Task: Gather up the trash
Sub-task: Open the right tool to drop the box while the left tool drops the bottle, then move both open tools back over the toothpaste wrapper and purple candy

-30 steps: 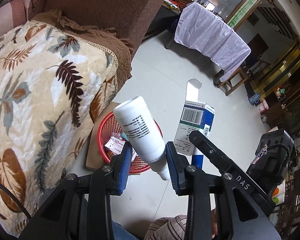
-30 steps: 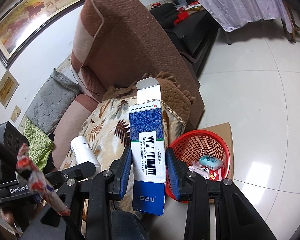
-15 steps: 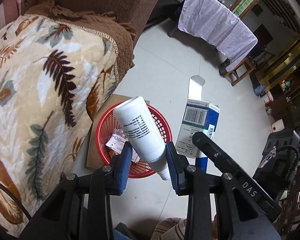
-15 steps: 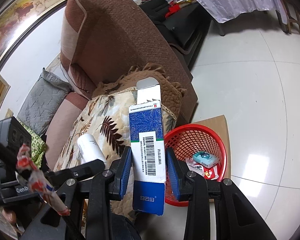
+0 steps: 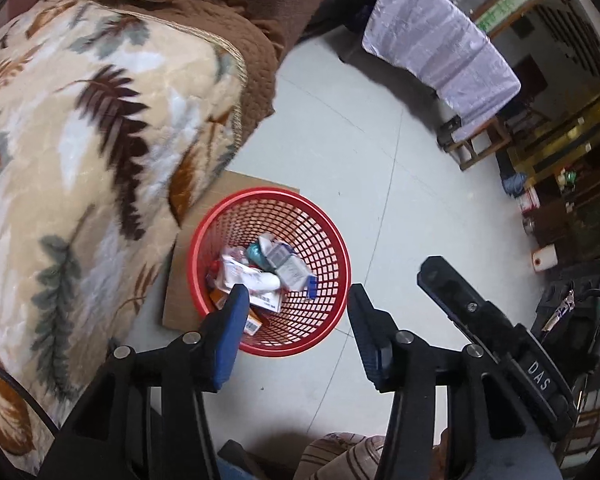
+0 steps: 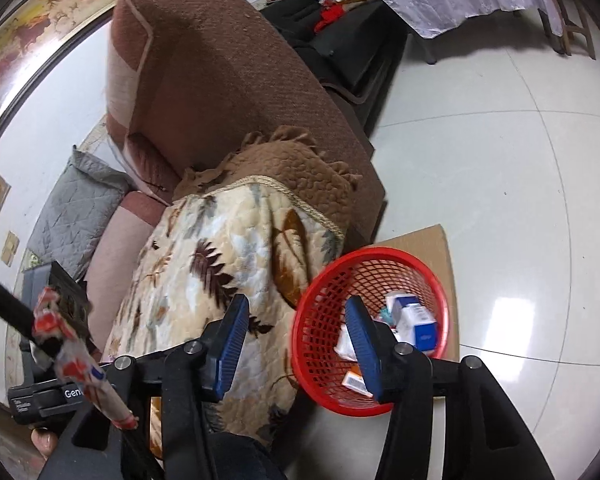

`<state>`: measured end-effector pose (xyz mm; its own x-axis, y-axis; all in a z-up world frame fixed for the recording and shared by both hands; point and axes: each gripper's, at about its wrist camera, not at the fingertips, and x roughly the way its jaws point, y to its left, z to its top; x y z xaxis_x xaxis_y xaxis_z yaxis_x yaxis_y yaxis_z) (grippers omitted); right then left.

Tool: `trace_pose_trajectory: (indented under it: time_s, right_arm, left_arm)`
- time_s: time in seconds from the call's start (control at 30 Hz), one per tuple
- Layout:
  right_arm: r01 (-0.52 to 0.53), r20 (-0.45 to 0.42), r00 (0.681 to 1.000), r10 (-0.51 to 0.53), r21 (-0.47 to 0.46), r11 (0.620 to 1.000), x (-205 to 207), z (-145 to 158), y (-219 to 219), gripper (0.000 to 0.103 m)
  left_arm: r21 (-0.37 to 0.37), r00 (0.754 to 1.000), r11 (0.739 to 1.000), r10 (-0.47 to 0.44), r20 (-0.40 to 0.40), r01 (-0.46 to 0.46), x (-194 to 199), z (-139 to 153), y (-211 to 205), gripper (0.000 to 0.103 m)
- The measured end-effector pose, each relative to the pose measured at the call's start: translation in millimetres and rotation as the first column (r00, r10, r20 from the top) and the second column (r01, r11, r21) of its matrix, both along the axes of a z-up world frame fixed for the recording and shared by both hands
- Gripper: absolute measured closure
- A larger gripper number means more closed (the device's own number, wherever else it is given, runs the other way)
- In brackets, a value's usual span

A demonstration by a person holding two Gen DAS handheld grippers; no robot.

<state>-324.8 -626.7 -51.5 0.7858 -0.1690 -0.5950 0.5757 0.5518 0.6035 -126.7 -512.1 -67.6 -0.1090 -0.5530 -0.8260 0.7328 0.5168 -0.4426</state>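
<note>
Both claws spread wide, nothing between the pads. Left claw (image 5: 296, 300) sits above the red basket (image 5: 332, 240), looking down into it. Right claw (image 6: 296, 312) is just beside the same basket (image 6: 440, 280), with its right pad overlapping the rim in my view.

Trash is in the basket: white bottle (image 5: 266, 280) lying on its side, blue-and-white box (image 6: 414, 320) tilted against the mesh wall, plus a teal wrapper (image 5: 256, 254) and an orange carton (image 5: 252, 322) near the bottom. More paper bits under them; I can't tell what they are.

Basket stands on a flat cardboard sheet (image 5: 244, 182) on the tiled floor (image 5: 360, 140), right next to the leaf-print blanket (image 5: 80, 140) draped over the brown sofa (image 6: 228, 80). Can't tell if blanket and basket touch.

Right claw's body (image 5: 496, 332) shows at the right edge of the left view, well clear of the basket.
</note>
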Motion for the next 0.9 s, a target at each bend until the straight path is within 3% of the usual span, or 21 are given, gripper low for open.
trace_pose_trajectory:
  time_s: [0.23,0.53,0.73,0.83,0.9]
  right_arm:
    - [-0.108,0.078,0.990,0.114,-0.074,0.991,19.0,31.7,34.7,0.034]
    - [-0.313,0.151,0.928,0.342,-0.185,0.931,74.3,80.5,114.3,0.031]
    - [-0.452,0.142,0.864,0.483,-0.202,0.869,138.6,98.1,172.0,0.031]
    - [-0.516,0.151,0.825,0.545,-0.193,0.835,174.7,102.3,197.2,0.031]
    - [-0.555,0.150,0.799,0.582,-0.188,0.810,203.6,103.8,214.0,0.031]
  left_arm:
    - [-0.081,0.992,0.992,0.099,0.077,-0.092,21.0,48.2,65.1,0.051]
    - [-0.176,0.949,0.955,0.270,0.164,-0.241,56.5,108.5,174.7,0.047]
    - [-0.230,0.892,0.904,0.406,0.196,-0.361,102.4,147.4,250.1,0.046]
    - [-0.261,0.850,0.850,0.505,0.152,-0.458,137.2,160.1,295.0,0.043]
    - [-0.261,0.804,0.803,0.580,0.134,-0.536,161.5,165.0,322.8,0.042]
